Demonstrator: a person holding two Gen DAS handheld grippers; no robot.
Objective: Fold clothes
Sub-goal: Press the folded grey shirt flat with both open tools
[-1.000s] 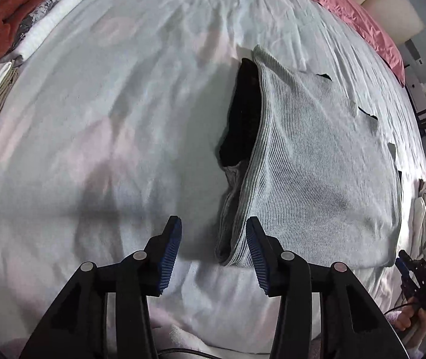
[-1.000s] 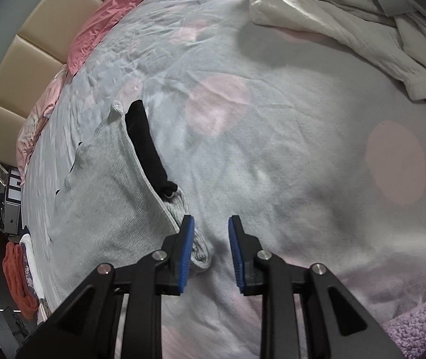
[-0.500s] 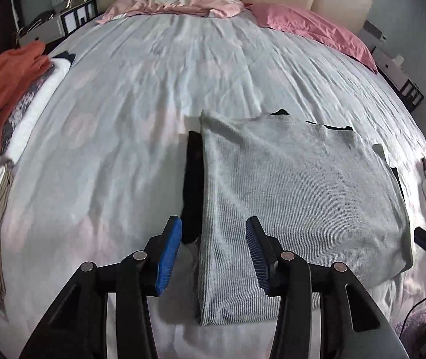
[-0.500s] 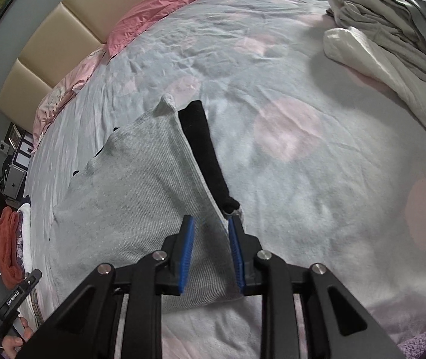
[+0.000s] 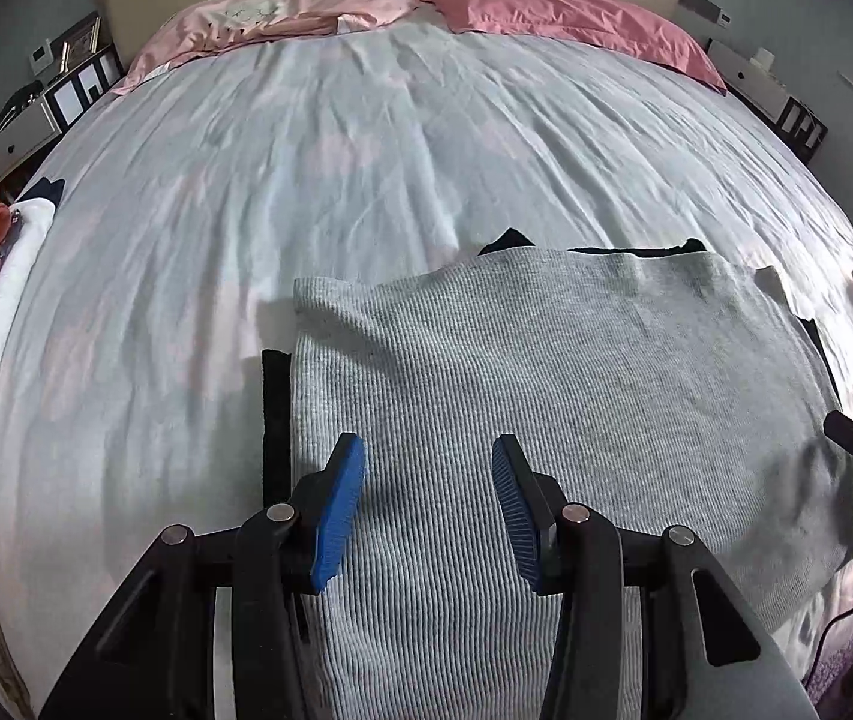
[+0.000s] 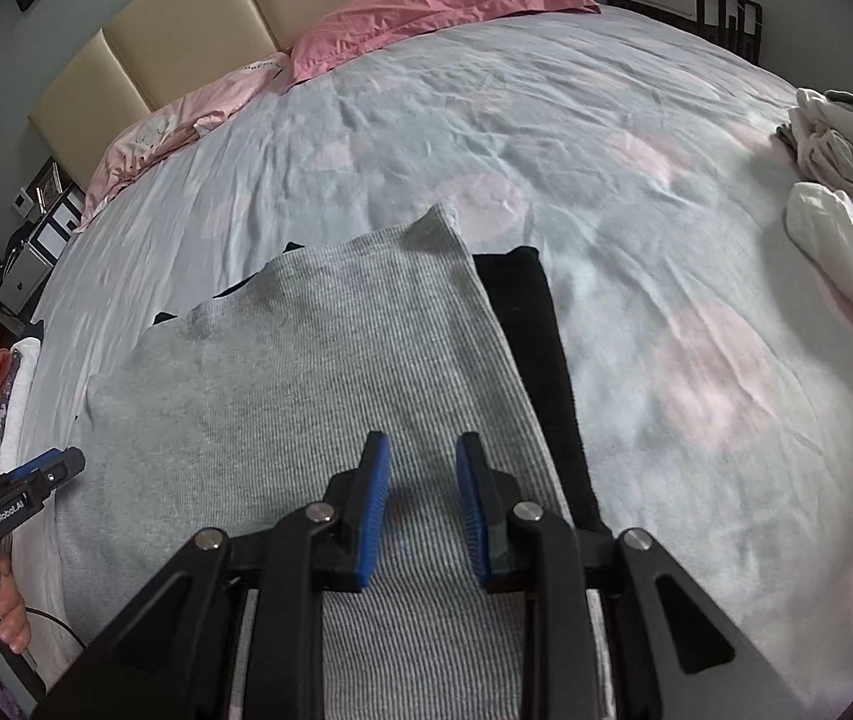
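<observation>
Honestly, with both your left gripper (image 5: 425, 507) and right gripper (image 6: 422, 510) jaws spread over the grey ribbed top (image 5: 546, 396), a shallow pinch could drag only the upper layer off the black garment (image 6: 537, 360) on the bed (image 5: 366, 150).

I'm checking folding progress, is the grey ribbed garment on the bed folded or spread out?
Folded: the grey ribbed garment lies as a compact rectangle with its black parts tucked under, showing only at the edges.

Sweater (image 5: 546, 396) on bed (image 5: 366, 138)
</observation>
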